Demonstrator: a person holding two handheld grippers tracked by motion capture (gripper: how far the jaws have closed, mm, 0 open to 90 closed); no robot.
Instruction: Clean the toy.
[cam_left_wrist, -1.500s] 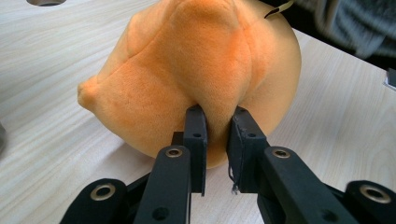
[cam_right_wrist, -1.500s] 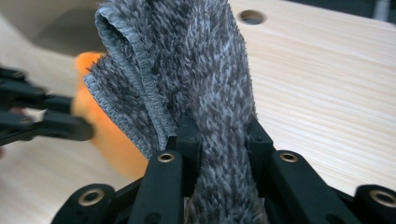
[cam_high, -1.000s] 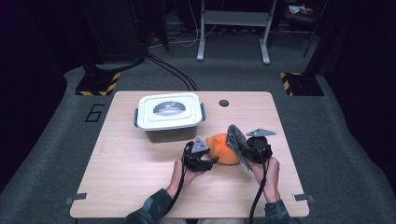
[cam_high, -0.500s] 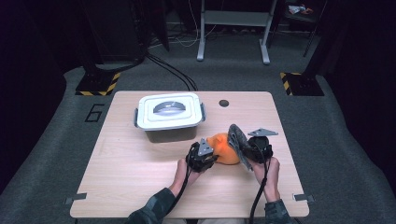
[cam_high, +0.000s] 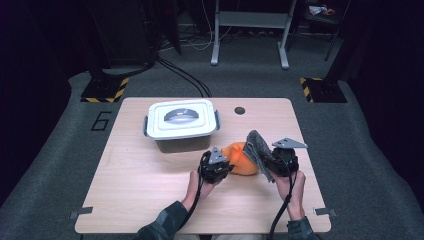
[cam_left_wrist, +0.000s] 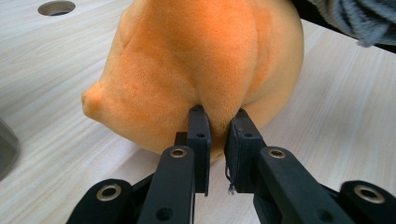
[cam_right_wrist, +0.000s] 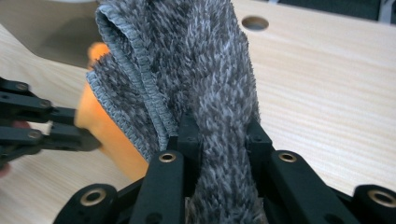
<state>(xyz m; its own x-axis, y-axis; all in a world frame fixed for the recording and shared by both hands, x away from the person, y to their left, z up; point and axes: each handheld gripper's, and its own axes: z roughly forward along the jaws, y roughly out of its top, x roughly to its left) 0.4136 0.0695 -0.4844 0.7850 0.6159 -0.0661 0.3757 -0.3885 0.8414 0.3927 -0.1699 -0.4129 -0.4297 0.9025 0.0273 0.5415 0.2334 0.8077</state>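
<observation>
left gripper view, lower middle: left gripper (cam_left_wrist: 218, 121) jaws just closing, pinching orange plush (cam_left_wrist: 196, 60); right gripper (cam_right_wrist: 219, 133) clamps grey towel (cam_right_wrist: 196, 60). keep both pinches deep, wipe gently.

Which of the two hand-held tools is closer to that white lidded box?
The left. The left tool sits just in front of the box, pinching the orange plush toy. The right tool, clamped on the grey furry cloth, lies farther off, beyond the toy.
</observation>
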